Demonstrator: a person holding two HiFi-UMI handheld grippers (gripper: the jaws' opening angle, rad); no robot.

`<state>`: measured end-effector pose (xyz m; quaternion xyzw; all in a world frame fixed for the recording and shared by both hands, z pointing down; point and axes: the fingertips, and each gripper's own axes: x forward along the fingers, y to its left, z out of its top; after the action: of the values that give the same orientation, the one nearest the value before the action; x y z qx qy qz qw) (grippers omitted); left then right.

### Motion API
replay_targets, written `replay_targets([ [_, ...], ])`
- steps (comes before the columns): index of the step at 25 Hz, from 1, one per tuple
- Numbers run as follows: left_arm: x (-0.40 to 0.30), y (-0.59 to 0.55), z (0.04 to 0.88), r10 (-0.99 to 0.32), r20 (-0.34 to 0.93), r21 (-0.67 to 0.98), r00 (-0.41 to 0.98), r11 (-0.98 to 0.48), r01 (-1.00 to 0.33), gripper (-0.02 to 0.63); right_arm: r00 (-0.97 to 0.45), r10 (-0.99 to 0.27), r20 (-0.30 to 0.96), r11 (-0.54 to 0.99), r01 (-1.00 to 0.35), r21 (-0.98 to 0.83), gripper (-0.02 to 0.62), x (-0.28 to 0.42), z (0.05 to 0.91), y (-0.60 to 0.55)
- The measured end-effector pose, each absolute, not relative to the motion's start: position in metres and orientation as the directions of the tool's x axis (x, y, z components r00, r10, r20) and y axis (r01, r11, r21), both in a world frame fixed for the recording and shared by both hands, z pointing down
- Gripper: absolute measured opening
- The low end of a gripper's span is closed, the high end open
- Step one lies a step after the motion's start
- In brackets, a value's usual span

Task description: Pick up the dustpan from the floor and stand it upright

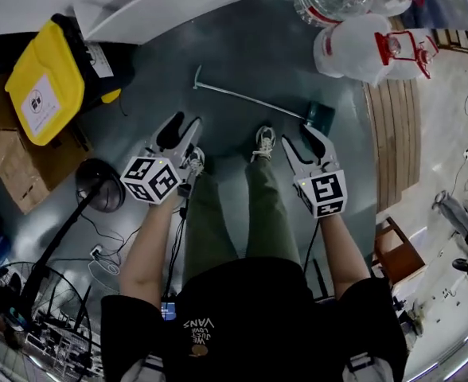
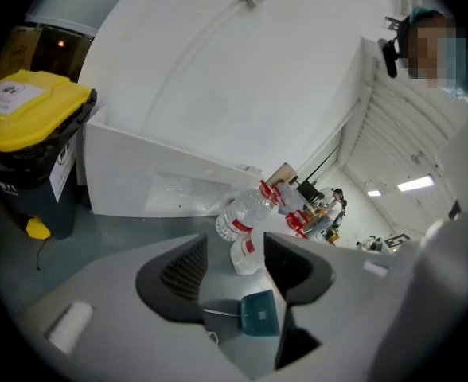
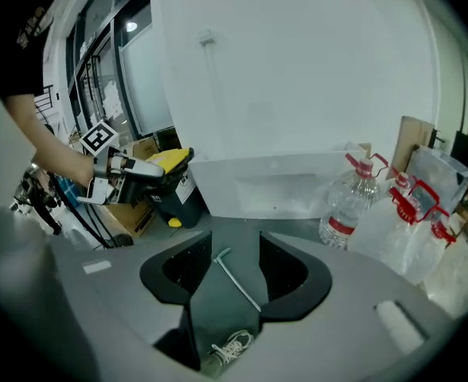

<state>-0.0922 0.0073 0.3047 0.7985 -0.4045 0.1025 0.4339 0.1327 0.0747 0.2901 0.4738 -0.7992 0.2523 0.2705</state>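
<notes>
The dustpan lies flat on the grey floor, its teal pan [image 1: 322,116] to the right and its long thin metal handle [image 1: 246,97] running off to the left. My left gripper [image 1: 188,126] hovers open above the floor, short of the handle's left part; its own view shows the teal pan [image 2: 259,312] low between the jaws. My right gripper [image 1: 301,138] is open too, close to the pan end. In the right gripper view the handle [image 3: 239,282] runs up through the gap of the jaws, untouched. Nothing is held.
A black bin with a yellow lid [image 1: 44,86] stands at the left. Big water bottles [image 1: 369,42] lie at the top right beside wooden slats [image 1: 393,134]. A white panel [image 1: 162,2] runs behind. My shoes [image 1: 264,142] stand just below the handle. A lamp base and cables [image 1: 100,188] lie left.
</notes>
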Motion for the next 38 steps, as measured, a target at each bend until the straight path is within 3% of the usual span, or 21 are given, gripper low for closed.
replay_targets([
  [26,-0.081,0.037,0.698,-0.454,0.690,0.630,0.563,-0.006,-0.777,0.259,-0.391,-0.256,0.884,0.505,-0.834,-0.223,0.164,0.166,0.729,0.086],
  [38,-0.073,0.056,0.801,-0.392,0.714,0.651,0.580,0.068,-0.756,0.265,-0.326,-0.065,0.943,0.709,-0.680,-0.186,0.163,0.152,0.862,0.109],
])
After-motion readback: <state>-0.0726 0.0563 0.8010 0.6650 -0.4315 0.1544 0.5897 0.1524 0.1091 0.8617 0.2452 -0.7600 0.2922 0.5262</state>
